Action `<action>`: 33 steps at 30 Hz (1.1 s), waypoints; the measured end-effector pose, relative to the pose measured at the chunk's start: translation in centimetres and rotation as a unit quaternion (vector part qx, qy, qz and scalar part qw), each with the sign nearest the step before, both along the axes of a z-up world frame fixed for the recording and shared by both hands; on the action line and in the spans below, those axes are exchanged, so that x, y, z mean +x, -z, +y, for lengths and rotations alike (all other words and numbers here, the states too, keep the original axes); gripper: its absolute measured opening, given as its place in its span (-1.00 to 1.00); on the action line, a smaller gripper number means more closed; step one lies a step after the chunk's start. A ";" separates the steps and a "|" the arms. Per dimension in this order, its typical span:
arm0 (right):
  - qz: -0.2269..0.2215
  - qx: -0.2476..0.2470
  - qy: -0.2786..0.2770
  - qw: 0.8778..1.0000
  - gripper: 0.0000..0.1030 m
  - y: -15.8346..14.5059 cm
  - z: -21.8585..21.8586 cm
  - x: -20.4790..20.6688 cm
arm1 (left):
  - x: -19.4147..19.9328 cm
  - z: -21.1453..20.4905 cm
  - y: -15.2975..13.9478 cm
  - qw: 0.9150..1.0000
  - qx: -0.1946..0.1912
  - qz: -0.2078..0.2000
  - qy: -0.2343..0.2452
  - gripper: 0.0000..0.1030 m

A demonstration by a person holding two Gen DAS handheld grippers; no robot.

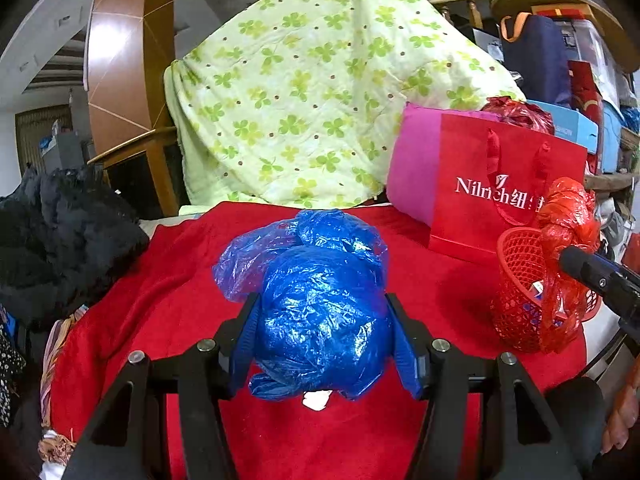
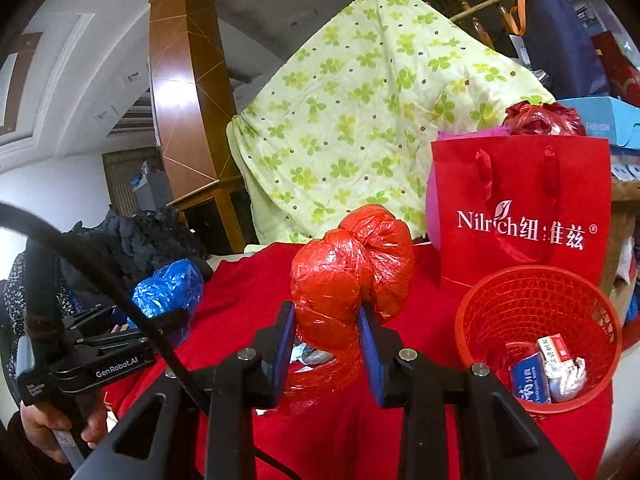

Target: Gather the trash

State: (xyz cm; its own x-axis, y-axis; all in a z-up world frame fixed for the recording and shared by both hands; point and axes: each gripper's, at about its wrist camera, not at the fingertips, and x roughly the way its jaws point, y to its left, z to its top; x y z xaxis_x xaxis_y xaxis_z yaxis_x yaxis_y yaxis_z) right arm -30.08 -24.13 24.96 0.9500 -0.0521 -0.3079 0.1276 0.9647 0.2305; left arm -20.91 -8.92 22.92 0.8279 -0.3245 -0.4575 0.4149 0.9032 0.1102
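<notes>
Left tool (image 1: 322,320) clamps blue bag (image 1: 316,300) above the red-clothed bench (image 1: 180,300). Right tool (image 2: 328,340) pinches red bag (image 2: 352,276), raised left of red basket (image 2: 538,340), which holds cartons and foil.

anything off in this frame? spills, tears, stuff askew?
Nothing spilled or torn. Left gripper holds the blue plastic bag, right gripper the red plastic bag. Red mesh basket stands upright on the red cloth, packets still inside.

Blue plastic bag (image 1: 320,300), red plastic bag (image 2: 352,272), red mesh basket (image 2: 536,300), green clover-print quilt (image 1: 320,92).
</notes>
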 end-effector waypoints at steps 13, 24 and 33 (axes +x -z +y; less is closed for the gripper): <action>-0.001 0.016 0.010 1.000 -0.35 0.8 -1.5 -0.4 | -0.1 -2.4 0.7 1.000 0.011 0.008 0.017 0.20; -0.002 0.023 0.019 1.000 -0.35 1.1 -2.4 -1.1 | -0.6 -4.1 0.8 0.999 0.024 0.003 0.027 0.20; -0.004 0.029 0.030 0.999 -0.35 1.5 -3.5 -1.6 | -0.6 -5.0 1.2 0.999 0.033 0.008 0.035 0.20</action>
State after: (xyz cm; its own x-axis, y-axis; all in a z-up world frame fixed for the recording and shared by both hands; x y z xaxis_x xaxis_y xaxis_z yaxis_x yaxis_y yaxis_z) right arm -31.67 -27.63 23.45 0.9480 -0.0915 -0.3048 0.1833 0.9400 0.2878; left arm -21.50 -13.95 21.70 0.7964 -0.3510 -0.4925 0.4795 0.8627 0.1606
